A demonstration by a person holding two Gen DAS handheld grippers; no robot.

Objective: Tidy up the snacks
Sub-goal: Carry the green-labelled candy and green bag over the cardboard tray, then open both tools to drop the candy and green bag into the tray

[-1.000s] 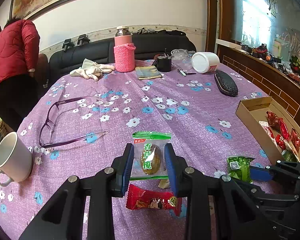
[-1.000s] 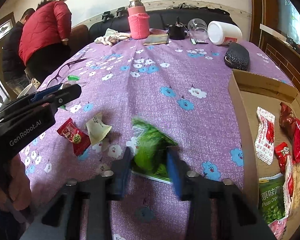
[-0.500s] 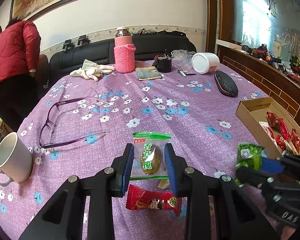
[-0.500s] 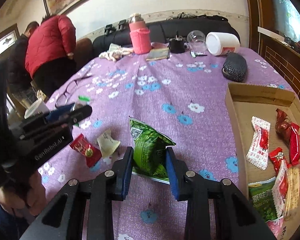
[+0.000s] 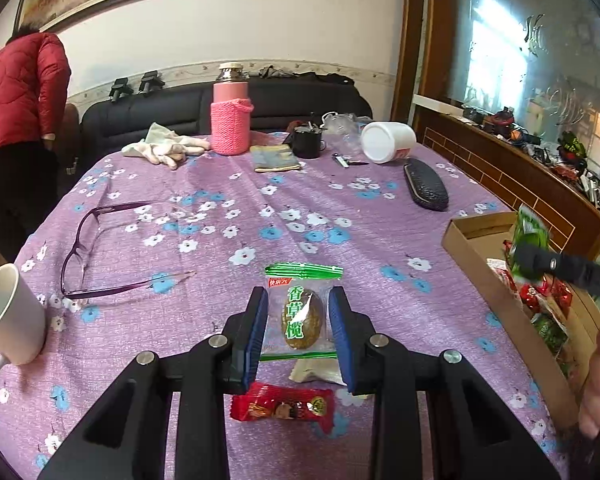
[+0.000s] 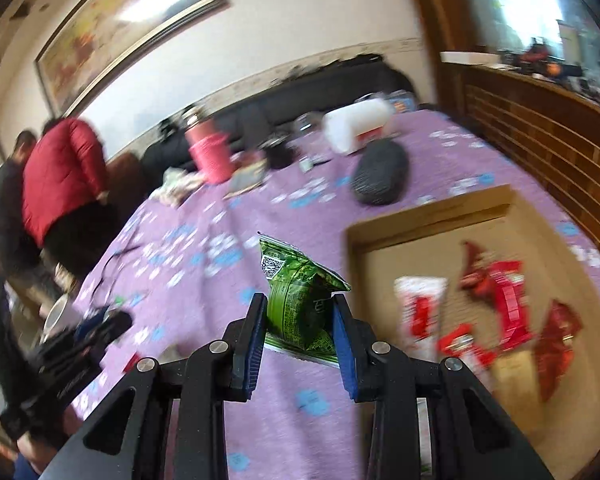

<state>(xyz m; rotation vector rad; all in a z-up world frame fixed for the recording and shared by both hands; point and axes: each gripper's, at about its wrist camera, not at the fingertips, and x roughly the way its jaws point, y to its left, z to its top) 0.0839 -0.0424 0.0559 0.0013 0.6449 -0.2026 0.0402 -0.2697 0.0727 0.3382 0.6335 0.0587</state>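
My right gripper (image 6: 300, 314) is shut on a green snack bag (image 6: 300, 300) and holds it in the air, just left of the cardboard box (image 6: 428, 216) that holds several red and white snack packets. The bag also shows in the left wrist view (image 5: 530, 236), above the box (image 5: 466, 246). My left gripper (image 5: 299, 316) hovers low over the purple flowered tablecloth, its jaws on either side of a clear olive packet (image 5: 302, 312) with green ends; whether they press it is unclear. A red candy packet (image 5: 282, 402) and a pale wrapper (image 5: 316, 372) lie under the gripper.
Purple glasses (image 5: 96, 248) and a white mug (image 5: 10, 316) lie at the left. A black glasses case (image 5: 426, 190), a white jar (image 5: 388, 142), a pink flask (image 5: 230, 120), gloves and a black cup stand at the far side. A person in red stands beyond the left edge.
My right gripper has lifted the green snack bag off the table and carried it right, up to the cardboard box. My left gripper has stayed around the olive packet.
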